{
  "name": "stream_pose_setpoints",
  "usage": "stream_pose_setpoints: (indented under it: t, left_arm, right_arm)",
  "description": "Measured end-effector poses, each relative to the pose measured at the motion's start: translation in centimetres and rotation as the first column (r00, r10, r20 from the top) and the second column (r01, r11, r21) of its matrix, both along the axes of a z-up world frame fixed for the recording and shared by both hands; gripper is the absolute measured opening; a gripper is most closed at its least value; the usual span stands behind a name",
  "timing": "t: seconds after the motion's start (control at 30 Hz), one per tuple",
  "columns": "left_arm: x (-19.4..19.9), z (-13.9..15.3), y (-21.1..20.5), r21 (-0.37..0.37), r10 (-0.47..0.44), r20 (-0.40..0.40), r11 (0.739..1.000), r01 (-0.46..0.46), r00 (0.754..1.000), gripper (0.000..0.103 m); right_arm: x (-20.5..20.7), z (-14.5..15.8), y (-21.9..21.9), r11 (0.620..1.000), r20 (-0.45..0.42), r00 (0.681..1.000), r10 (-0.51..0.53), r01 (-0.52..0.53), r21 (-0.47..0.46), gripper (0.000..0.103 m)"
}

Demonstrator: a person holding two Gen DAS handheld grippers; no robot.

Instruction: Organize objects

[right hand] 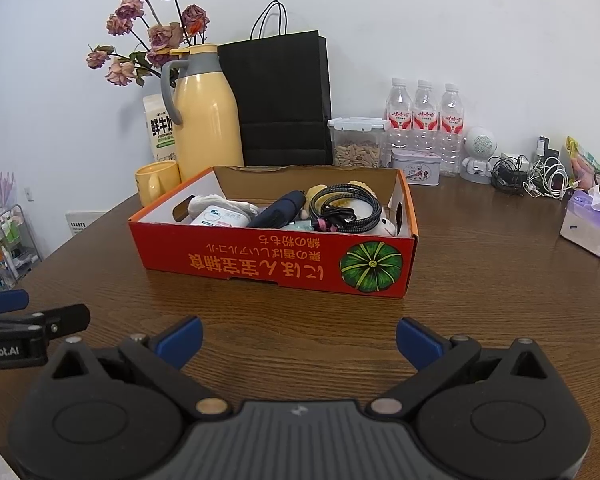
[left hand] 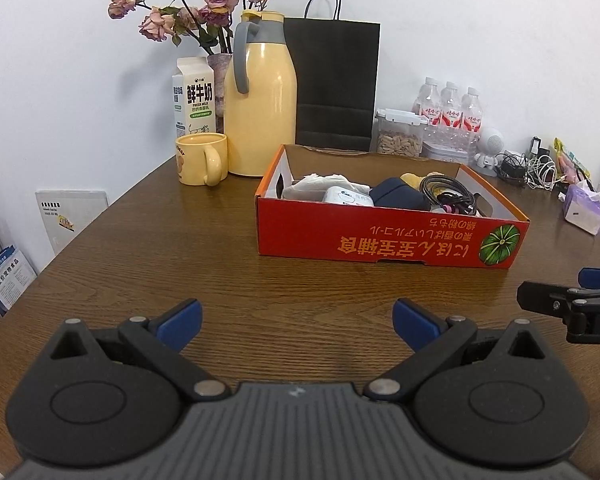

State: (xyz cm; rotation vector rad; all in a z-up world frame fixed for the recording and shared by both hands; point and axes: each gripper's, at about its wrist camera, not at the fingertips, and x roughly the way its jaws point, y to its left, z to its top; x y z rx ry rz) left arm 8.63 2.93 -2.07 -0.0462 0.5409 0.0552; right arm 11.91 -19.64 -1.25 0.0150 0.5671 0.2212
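A red cardboard box [left hand: 384, 236] [right hand: 260, 256] stands on the wooden table. It holds a coiled black cable [right hand: 346, 206], a dark blue case [right hand: 278, 210], a white packet [right hand: 220, 216], a crumpled white cloth [left hand: 320, 182] and a yellow plush toy [left hand: 414, 178]. My left gripper [left hand: 298, 324] is open and empty, low over the table in front of the box. My right gripper [right hand: 299, 338] is open and empty, also in front of the box. Each gripper shows at the edge of the other's view.
Behind the box stand a yellow mug [left hand: 200, 160], a yellow thermos jug [left hand: 260, 108], a milk carton [left hand: 194, 96], a vase of dried roses [left hand: 204, 4], a black paper bag [left hand: 334, 80], a nut container [right hand: 356, 142], water bottles [right hand: 424, 120] and tangled cables [right hand: 536, 176]. A tissue pack [right hand: 588, 228] lies right.
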Motion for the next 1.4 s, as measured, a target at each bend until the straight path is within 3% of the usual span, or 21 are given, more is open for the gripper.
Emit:
stream_pose_setpoints:
  t: [1.4]
  left_arm:
    - [0.06, -0.11, -0.12, -0.010, -0.008, -0.013, 1.000, 0.008, 1.000, 0.103]
  right_arm:
    - [0.04, -0.02, -0.09, 1.000, 0.002, 1.000, 0.000, 0.000, -0.002, 0.103]
